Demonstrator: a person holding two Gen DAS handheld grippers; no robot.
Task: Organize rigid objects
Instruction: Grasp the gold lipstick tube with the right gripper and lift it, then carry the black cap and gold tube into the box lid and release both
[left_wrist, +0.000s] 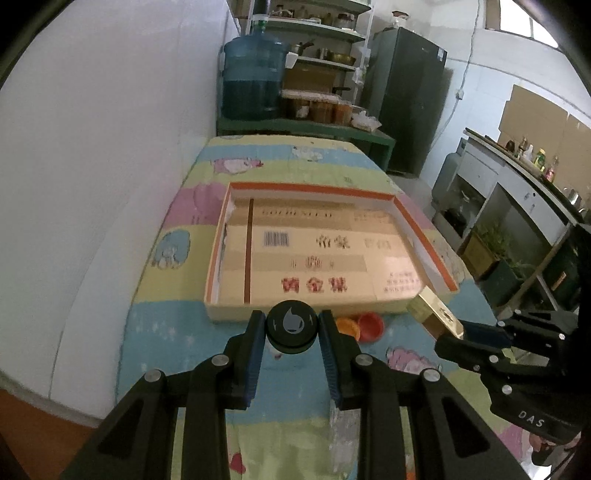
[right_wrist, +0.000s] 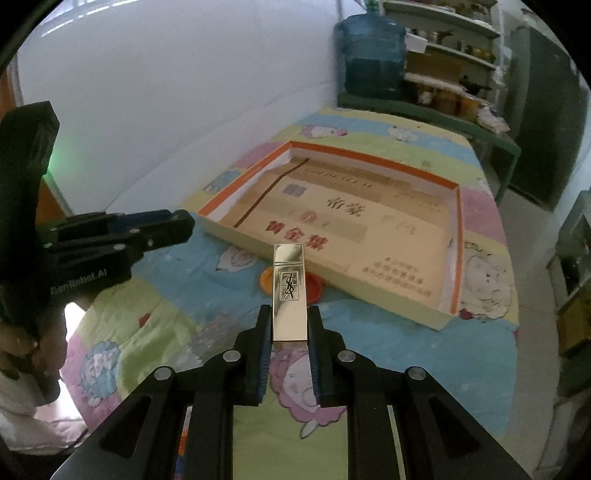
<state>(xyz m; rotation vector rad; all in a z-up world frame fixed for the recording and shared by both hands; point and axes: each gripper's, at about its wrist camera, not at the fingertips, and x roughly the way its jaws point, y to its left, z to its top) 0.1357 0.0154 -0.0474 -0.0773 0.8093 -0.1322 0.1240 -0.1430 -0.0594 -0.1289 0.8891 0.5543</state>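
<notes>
I've got the shallow cardboard tray (left_wrist: 218, 254) lying flat mid-worktop: orange rim, white inner walls, tan floor w/ printed red and brown Chinese characters plus a barcode. Nothing sits in it that I can see.

My left gripper (left_wrist: 292, 328) has its jaws closed narrow on a small bottle w/ a round black cap (left_wrist: 292, 325); the cap is matte, disc-shaped, w/ a grey droplet logo on top. It's held just short of the tray's near wall, above the cloth.

My right gripper (right_wrist: 290, 325) has its jaws clamped on a gold lipstick case (right_wrist: 290, 291), a rectangular, mirror-shiny metal bar, YSL monogram facing up, its tip pointing toward the tray's near edge. In the left view that case (left_wrist: 439, 314) is by the tray's near right corner.

Two small round lids, one orange (left_wrist: 348, 326) and one red (left_wrist: 371, 325), lie side by side on the cloth, close against the tray's near wall, between the two grippers.

The worktop (left_wrist: 166, 332) is covered w/ a soft quilted cartoon-sheep cloth in pastel bands.
</notes>
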